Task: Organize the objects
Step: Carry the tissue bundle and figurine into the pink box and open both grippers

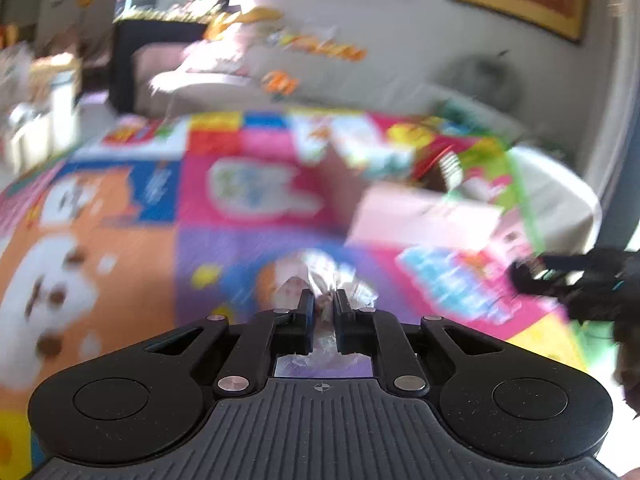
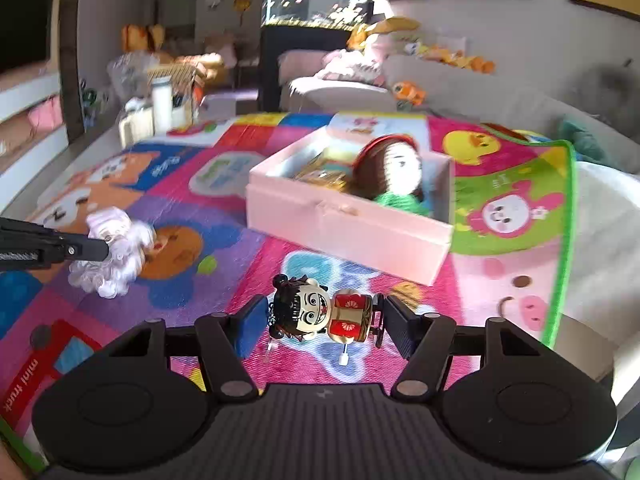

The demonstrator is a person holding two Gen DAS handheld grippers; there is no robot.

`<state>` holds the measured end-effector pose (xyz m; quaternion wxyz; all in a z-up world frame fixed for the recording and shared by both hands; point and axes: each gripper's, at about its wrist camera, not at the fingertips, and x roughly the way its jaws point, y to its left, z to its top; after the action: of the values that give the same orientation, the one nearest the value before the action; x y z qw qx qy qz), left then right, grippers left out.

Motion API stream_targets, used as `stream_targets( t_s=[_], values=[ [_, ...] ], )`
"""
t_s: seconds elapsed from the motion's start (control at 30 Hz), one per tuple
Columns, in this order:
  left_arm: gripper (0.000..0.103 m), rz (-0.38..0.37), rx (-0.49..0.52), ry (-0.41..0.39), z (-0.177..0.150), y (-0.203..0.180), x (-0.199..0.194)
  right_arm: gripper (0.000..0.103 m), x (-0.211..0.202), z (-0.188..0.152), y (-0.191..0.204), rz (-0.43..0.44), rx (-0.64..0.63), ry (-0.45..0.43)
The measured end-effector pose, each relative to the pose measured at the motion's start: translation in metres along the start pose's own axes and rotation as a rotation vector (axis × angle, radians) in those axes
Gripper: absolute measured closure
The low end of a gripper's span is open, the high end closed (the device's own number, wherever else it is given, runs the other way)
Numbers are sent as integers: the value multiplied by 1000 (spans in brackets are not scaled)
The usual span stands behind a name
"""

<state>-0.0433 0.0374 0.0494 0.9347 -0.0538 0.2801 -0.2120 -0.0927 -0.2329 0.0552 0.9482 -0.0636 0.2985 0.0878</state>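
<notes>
The left gripper (image 1: pixel 322 312) is pinching a crinkly clear wrapper (image 2: pixel 114 250) above the play mat (image 2: pixel 224 200) — lifted, it seems, for carrying to the pink box (image 2: pixel 352 232). The right gripper (image 2: pixel 320 326) is straddling a wind-up figure (image 2: pixel 320 314) lying on the mat, jaws spread (not yet gripping). The box is already holding a brown-haired doll (image 2: pixel 394 172) and a gold item — both upright against its walls.
</notes>
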Motion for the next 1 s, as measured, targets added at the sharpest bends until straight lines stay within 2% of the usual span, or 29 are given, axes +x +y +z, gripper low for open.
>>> stream_targets(
  t_s=[0.13, 0.27, 0.33, 0.43, 0.47, 0.5, 0.57, 0.6, 0.7, 0.8, 0.9, 1.0],
  values=[
    [91, -61, 53, -85, 47, -30, -7, 39, -12, 1, -15, 2, 50, -65],
    [91, -98, 105, -173, 97, -57, 13, 39, -14, 1, -30, 9, 103, -104],
    [89, -152, 40, -206, 119, -59, 38, 39, -11, -2, -36, 8, 125, -109],
    [85, -246, -156, -149, 142, -49, 104, 39, -3, -5, -44, 0, 150, -109],
    [85, -233, -175, -116, 143, -47, 126, 39, -1, -7, -45, -1, 153, -108],
    [85, -187, -171, -84, 141, -47, 148, 39, 0, -8, -47, -1, 157, -103],
    [85, -41, -112, 0, 126, -51, 185, 39, 5, -10, -51, -1, 164, -90],
    [85, -5, -91, 31, 119, -51, 194, 39, 6, -12, -53, -5, 163, -85],
    [85, -15, -49, 66, 107, -46, 197, 39, 8, -12, -63, -25, 158, -78],
    [84, -20, 100, 144, 102, -53, 191, 39, 14, -4, -74, -63, 161, -70],
    [84, -38, 147, 89, 102, -52, 177, 39, 16, 12, -85, -74, 191, -87],
    [84, -90, 46, -45, 107, -34, 153, 39, 10, 41, -100, -41, 263, -138]
  ],
)
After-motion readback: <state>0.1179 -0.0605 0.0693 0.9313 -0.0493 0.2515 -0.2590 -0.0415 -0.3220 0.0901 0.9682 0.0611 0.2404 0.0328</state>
